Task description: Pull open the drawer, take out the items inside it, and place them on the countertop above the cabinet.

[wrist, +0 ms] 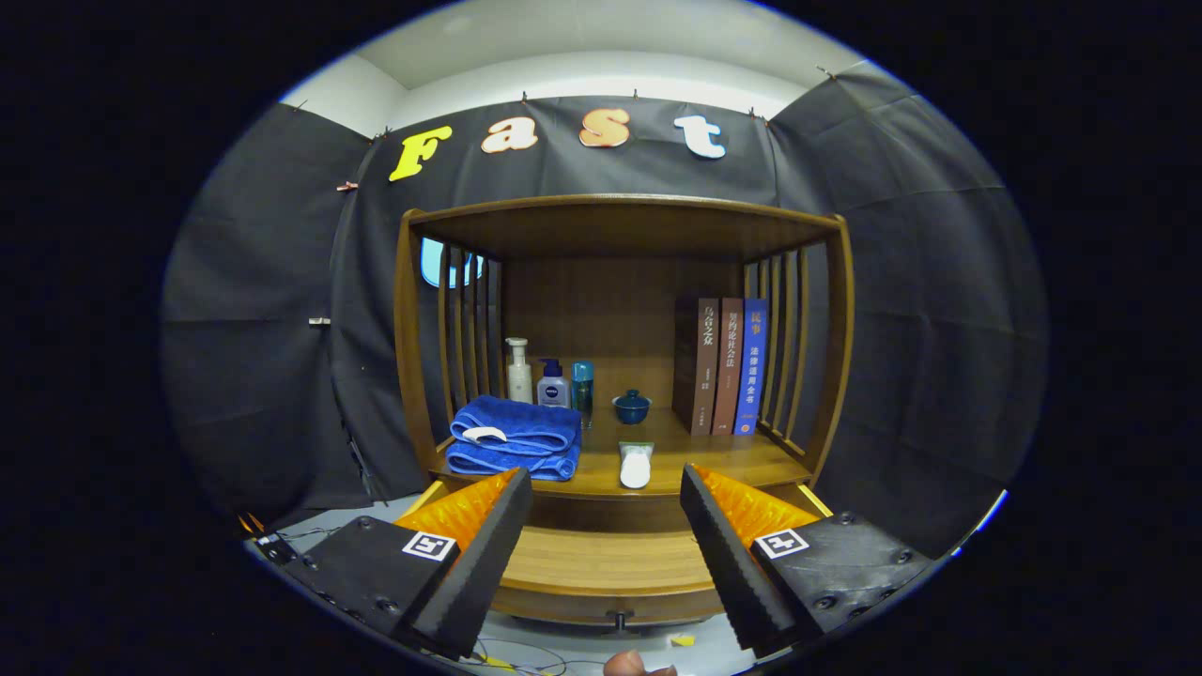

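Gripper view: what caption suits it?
Open gripper above pulled-out drawer; white tube and blue towel on countertop.

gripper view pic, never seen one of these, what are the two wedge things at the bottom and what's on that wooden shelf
The camera rides on a hand-held gripper and looks forward along it. The two wedges are its jaws, open and holding nothing. Between them you see the pulled-out drawer. Beyond it, the wooden cabinet's countertop carries a folded blue towel, three bottles, a small lidded blue cup, a white tube-like item at the front edge, and three upright books.
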Available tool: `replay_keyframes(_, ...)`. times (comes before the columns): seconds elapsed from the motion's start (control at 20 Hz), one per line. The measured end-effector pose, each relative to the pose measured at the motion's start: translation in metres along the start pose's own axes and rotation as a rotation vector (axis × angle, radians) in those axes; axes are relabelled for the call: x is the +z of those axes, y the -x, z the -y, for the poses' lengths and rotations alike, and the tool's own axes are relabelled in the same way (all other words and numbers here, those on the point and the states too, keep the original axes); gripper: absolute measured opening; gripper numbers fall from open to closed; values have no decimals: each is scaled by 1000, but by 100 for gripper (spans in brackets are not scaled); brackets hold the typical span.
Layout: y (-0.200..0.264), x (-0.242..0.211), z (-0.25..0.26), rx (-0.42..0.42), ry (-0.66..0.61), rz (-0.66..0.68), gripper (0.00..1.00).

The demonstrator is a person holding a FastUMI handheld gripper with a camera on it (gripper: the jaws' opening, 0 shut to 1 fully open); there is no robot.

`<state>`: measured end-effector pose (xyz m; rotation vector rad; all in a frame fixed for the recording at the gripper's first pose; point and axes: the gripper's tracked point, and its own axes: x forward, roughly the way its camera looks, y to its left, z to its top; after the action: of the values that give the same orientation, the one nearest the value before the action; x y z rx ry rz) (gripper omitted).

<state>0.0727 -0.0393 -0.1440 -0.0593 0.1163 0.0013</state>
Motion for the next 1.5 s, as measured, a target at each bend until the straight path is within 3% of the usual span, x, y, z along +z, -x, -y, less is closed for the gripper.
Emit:
replay_keyframes(0.35, 26, -95, 0, -46, 4, 6, 99)
replay_keyframes(0.75, 7, -186, 4, -49, -7, -101, 99)
replay_keyframes(1.15, -19, -209, 0, -43, 7, -128, 100)
replay_keyframes(1.5, -21, -202, -3, -25, -17, -117, 98)
